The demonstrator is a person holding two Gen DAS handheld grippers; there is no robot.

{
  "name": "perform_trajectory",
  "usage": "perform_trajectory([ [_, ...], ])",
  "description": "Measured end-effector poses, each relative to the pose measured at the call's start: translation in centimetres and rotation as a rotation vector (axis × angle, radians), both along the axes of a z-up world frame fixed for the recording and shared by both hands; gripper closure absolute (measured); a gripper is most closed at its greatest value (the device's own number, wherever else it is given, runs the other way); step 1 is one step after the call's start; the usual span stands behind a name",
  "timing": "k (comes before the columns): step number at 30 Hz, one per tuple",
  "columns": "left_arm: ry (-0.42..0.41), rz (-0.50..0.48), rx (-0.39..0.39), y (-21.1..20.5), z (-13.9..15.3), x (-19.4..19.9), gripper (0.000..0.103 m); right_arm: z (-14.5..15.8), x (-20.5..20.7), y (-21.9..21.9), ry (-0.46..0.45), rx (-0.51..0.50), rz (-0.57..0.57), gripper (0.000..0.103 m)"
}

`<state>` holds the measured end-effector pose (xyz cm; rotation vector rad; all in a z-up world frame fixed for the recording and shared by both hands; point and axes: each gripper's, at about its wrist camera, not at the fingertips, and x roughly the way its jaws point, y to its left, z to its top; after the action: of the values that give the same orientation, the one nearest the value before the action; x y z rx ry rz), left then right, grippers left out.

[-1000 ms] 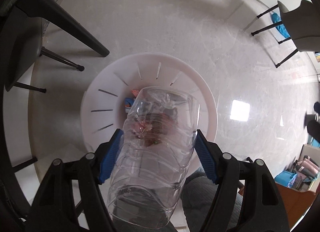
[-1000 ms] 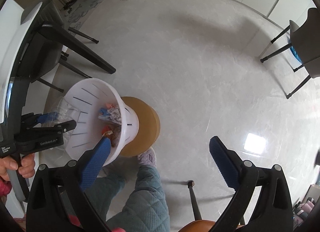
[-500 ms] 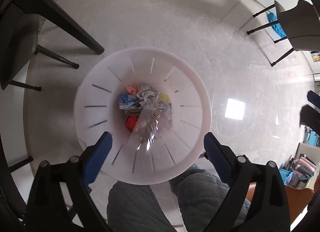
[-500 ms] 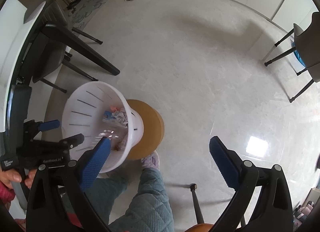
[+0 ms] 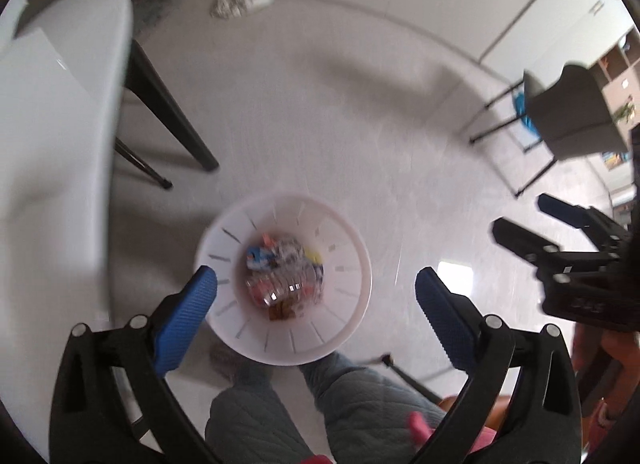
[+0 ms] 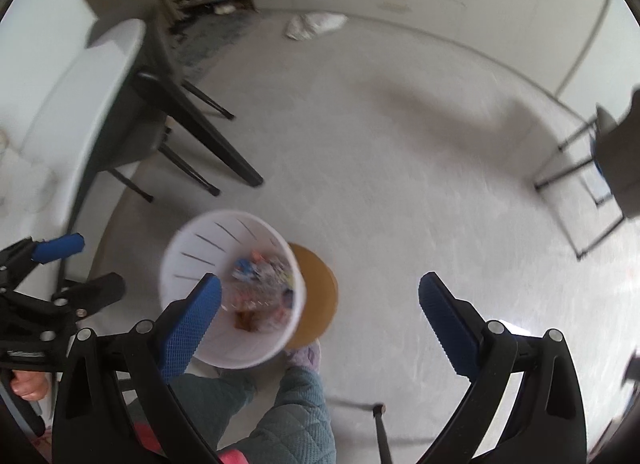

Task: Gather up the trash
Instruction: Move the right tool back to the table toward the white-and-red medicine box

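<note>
A white slotted trash bin (image 5: 344, 312) stands on the floor below me, also in the right wrist view (image 6: 180, 264). A clear plastic bottle (image 5: 286, 282) lies inside on colourful wrappers and crumpled paper (image 6: 260, 276). My left gripper (image 5: 316, 300) is open and empty, high above the bin. My right gripper (image 6: 320, 304) is open and empty, to the right of the bin. Each gripper shows in the other's view: the right one (image 5: 560, 232), the left one (image 6: 76, 268). Both views are blurred.
A white table (image 5: 52, 143) with black legs (image 5: 172, 115) stands left. A round brown stool (image 6: 316, 296) sits against the bin. A grey chair (image 5: 568, 115) is at right. A crumpled white bag (image 5: 240, 1) lies by the far cabinets. The person's legs (image 5: 280, 404) are below.
The left gripper opened and let the clear bottle drop into the bin, then rose well above it. The right gripper also rose and stayed open.
</note>
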<state>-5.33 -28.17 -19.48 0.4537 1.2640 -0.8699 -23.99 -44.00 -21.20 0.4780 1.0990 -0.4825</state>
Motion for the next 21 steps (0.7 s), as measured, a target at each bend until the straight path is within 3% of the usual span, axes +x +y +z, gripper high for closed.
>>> perform_trajectory([
  [3,-0.071,0.064,-0.035,2.2,4.3,0.9,0.008,2.8,2.1,1.1,-0.057,-0.003,0.076,0.005],
  [9,-0.165,0.257,-0.064,8.2,10.0,3.1,0.008,7.3,7.5,5.2,-0.145,-0.036,0.282,0.003],
  [13,-0.196,0.396,-0.061,12.4,11.9,4.6,0.008,8.9,11.1,8.6,-0.178,-0.054,0.415,0.003],
  [16,-0.214,0.531,-0.058,16.8,13.0,5.7,0.008,9.6,14.2,11.8,-0.187,-0.013,0.523,0.003],
  [21,-0.221,0.799,-0.035,26.9,14.3,7.6,0.008,10.8,20.1,21.6,-0.193,-0.007,0.801,0.003],
])
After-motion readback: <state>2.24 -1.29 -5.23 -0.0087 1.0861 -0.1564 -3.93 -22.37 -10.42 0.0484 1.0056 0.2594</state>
